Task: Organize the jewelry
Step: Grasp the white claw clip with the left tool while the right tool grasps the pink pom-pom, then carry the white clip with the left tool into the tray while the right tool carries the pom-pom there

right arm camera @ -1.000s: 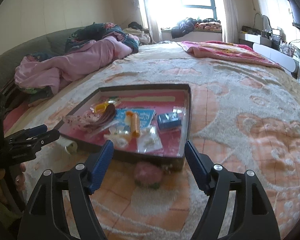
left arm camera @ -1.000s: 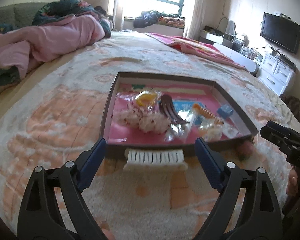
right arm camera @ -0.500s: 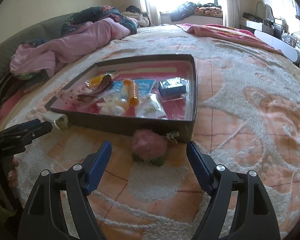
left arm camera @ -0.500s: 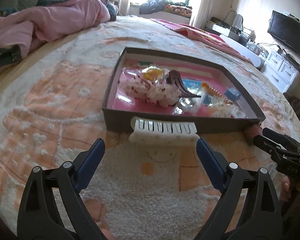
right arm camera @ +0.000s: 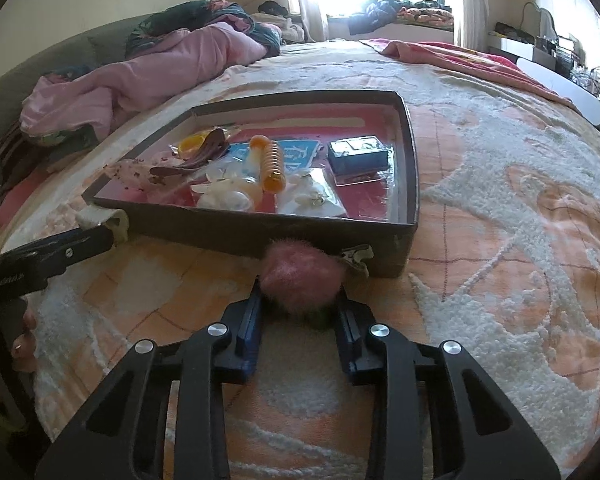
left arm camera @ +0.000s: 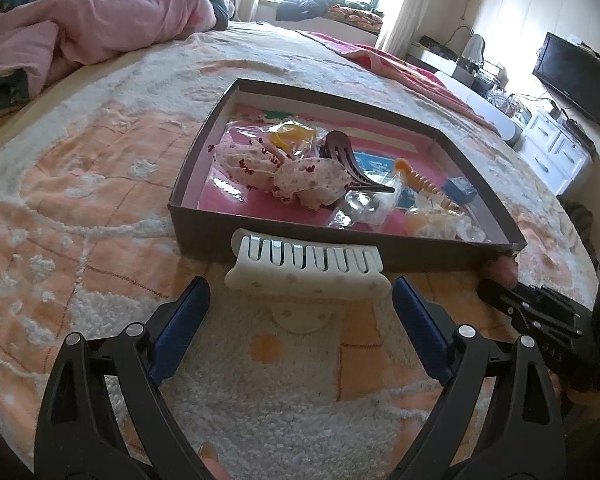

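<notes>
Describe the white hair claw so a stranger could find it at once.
Find the dark shallow box with a pink floor on the bed's fuzzy blanket. The white hair claw lies on the blanket outside the box, against its near wall, in front of the open left gripper. It is the only white toothed clip; the brown claw lies inside the box.

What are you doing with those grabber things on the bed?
A person is tidying hair clips and jewelry into the shallow box on the bed. The right gripper has its fingers on either side of the fluffy pink pom-pom clip, just outside the box's near wall. The left gripper is open, lined up behind the white claw clip, not touching it yet. Neither clip is in the box yet.
</notes>
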`<control>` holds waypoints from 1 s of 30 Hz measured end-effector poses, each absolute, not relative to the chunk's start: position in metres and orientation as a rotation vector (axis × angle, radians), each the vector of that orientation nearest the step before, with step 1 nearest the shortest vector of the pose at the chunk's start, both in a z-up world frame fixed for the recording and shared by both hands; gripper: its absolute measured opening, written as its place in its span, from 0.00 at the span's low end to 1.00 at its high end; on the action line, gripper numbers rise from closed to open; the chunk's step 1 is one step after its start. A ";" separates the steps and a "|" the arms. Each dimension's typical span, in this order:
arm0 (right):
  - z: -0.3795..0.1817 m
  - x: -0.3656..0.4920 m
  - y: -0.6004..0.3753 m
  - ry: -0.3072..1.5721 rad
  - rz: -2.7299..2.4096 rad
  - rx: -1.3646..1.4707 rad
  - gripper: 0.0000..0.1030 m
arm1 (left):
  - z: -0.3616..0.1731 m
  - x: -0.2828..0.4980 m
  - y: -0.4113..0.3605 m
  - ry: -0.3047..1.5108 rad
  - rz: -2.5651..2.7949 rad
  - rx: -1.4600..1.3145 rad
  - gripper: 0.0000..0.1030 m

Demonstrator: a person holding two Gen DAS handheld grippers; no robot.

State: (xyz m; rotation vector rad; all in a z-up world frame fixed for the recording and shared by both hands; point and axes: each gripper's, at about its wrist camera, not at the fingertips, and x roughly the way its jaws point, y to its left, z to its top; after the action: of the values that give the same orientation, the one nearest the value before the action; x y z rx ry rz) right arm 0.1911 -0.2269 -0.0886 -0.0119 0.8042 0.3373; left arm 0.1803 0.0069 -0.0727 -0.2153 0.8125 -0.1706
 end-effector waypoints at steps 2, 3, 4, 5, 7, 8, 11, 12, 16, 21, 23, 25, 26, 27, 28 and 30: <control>-0.087 0.190 -0.225 0.800 0.351 -0.018 0.28 | -0.073 0.182 0.005 0.812 -0.170 -0.217 0.70; -0.087 0.188 -0.224 0.798 0.357 -0.020 0.28 | -0.073 0.182 0.005 0.814 -0.176 -0.214 0.67; -0.086 0.187 -0.223 0.797 0.363 -0.021 0.28 | -0.072 0.182 0.004 0.815 -0.180 -0.211 0.63; -0.086 0.186 -0.222 0.797 0.371 -0.022 0.28 | -0.072 0.182 0.002 0.816 -0.180 -0.201 0.63; -0.085 0.185 -0.219 0.795 0.381 -0.027 0.28 | -0.072 0.182 0.001 0.816 -0.182 -0.193 0.63; -0.084 0.184 -0.218 0.795 0.389 -0.028 0.28 | -0.072 0.183 0.000 0.816 -0.185 -0.192 0.63; -0.082 0.181 -0.214 0.791 0.408 -0.033 0.28 | -0.071 0.181 -0.003 0.818 -0.188 -0.176 0.59; -0.081 0.180 -0.213 0.789 0.415 -0.034 0.28 | -0.070 0.180 -0.004 0.820 -0.191 -0.175 0.59; -0.076 0.176 -0.211 0.778 0.441 -0.033 0.28 | -0.067 0.175 -0.006 0.819 -0.207 -0.166 0.59; -0.068 0.172 -0.208 0.760 0.467 -0.024 0.28 | -0.059 0.166 -0.005 0.811 -0.216 -0.171 0.59; -0.065 0.170 -0.208 0.752 0.475 -0.020 0.28 | -0.054 0.162 -0.005 0.800 -0.218 -0.169 0.59; -0.060 0.167 -0.208 0.742 0.485 -0.015 0.28 | -0.048 0.159 -0.003 0.785 -0.220 -0.177 0.59; -0.058 0.166 -0.208 0.737 0.491 -0.013 0.28 | -0.045 0.158 -0.003 0.778 -0.220 -0.181 0.59; -0.057 0.165 -0.206 0.733 0.494 -0.013 0.28 | -0.042 0.156 -0.002 0.768 -0.220 -0.183 0.59; -0.055 0.164 -0.206 0.727 0.497 -0.012 0.28 | -0.040 0.155 -0.001 0.762 -0.219 -0.183 0.59; -0.051 0.162 -0.204 0.719 0.502 -0.010 0.28 | -0.037 0.155 0.000 0.754 -0.217 -0.186 0.59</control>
State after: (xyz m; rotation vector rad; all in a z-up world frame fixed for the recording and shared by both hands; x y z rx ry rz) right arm 0.1625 -0.2042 -0.0513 -0.0097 0.7186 0.5024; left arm 0.1552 0.0005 -0.0368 -0.1862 0.7538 -0.2173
